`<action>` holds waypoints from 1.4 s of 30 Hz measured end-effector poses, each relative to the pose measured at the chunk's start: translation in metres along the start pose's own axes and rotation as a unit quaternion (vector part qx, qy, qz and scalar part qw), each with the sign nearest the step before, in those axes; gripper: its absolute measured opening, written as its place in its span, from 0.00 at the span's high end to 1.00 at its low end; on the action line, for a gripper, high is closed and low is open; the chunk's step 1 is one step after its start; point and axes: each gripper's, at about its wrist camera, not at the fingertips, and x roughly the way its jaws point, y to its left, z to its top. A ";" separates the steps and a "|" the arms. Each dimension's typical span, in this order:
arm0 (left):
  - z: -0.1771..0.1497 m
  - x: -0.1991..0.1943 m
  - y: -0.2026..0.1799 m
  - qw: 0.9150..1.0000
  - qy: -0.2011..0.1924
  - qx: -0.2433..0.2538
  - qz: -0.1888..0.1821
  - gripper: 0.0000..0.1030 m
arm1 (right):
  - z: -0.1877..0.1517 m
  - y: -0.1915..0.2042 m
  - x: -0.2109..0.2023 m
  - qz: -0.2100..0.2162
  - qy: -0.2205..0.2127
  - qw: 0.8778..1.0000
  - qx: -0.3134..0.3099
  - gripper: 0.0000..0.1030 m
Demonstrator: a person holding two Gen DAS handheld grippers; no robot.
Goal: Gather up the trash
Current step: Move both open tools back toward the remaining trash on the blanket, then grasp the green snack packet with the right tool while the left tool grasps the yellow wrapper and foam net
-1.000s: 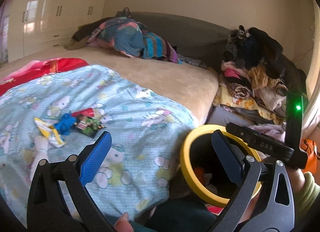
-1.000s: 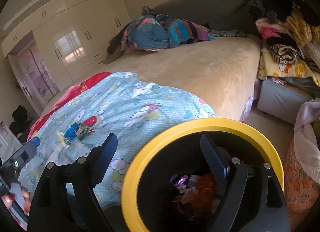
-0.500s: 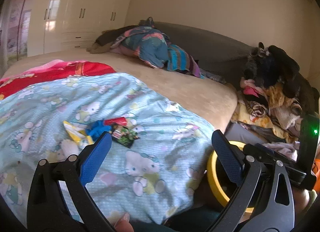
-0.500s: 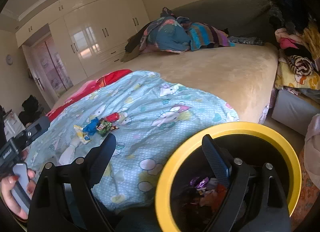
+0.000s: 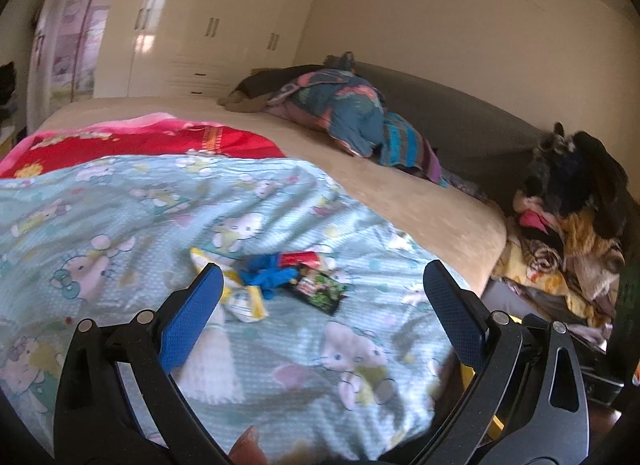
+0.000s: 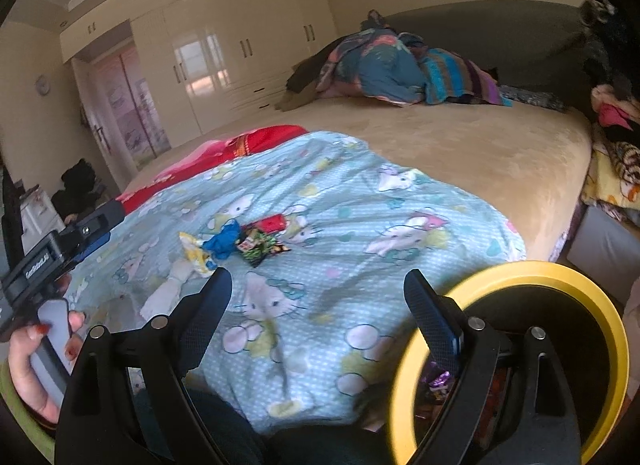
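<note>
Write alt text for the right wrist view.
Open, empty right tongs point at a small pile of wrappers on a cartoon-print blue blanket covering a bed. A yellow-rimmed black bin holding trash sits lower right; a hand holding the left tongs shows at left.

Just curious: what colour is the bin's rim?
Yellow; the bin's rim shows best in the right wrist view.

A wide bed (image 6: 480,153) under a tan cover carries a cartoon-print blue quilt (image 6: 320,225).
On the quilt lies a small cluster of wrappers (image 5: 276,281): yellow, blue, red and dark green, touching. A red blanket (image 5: 152,141) and bundled bedding (image 6: 400,69) lie farther back.
</note>
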 end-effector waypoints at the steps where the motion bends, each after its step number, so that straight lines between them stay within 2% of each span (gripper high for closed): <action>1: 0.000 0.000 0.006 1.000 -0.001 -0.005 0.004 0.10 | 0.001 0.005 0.004 0.003 0.002 1.000 -0.004 0.17; 10: 0.001 0.000 0.046 0.999 -0.003 -0.036 0.031 0.11 | 0.007 0.040 0.044 0.018 0.025 0.999 -0.032 0.17; 20: 0.003 0.022 0.083 0.997 0.018 -0.065 0.045 0.11 | 0.014 0.060 0.106 0.016 0.057 0.997 -0.039 0.18; 23: 0.004 0.035 0.092 0.996 0.030 -0.069 0.049 0.11 | 0.016 0.064 0.127 0.017 0.073 0.996 -0.040 0.24; 26: 0.005 0.048 0.104 0.995 0.046 -0.078 0.052 0.16 | 0.016 0.067 0.145 0.020 0.090 0.995 -0.039 0.27; 31: 0.005 0.074 0.121 0.991 0.076 -0.097 0.053 0.33 | 0.015 0.069 0.170 0.027 0.112 0.993 -0.032 0.35; 34: 0.004 0.090 0.125 0.990 0.094 -0.093 0.050 0.38 | 0.015 0.068 0.180 0.027 0.119 0.992 -0.024 0.38; 37: 0.003 0.105 0.126 0.989 0.110 -0.088 0.042 0.42 | 0.015 0.063 0.191 0.021 0.128 0.992 -0.011 0.39; 42: 0.001 0.130 0.127 0.986 0.136 -0.093 0.032 0.43 | 0.011 0.058 0.208 0.028 0.147 0.989 0.008 0.53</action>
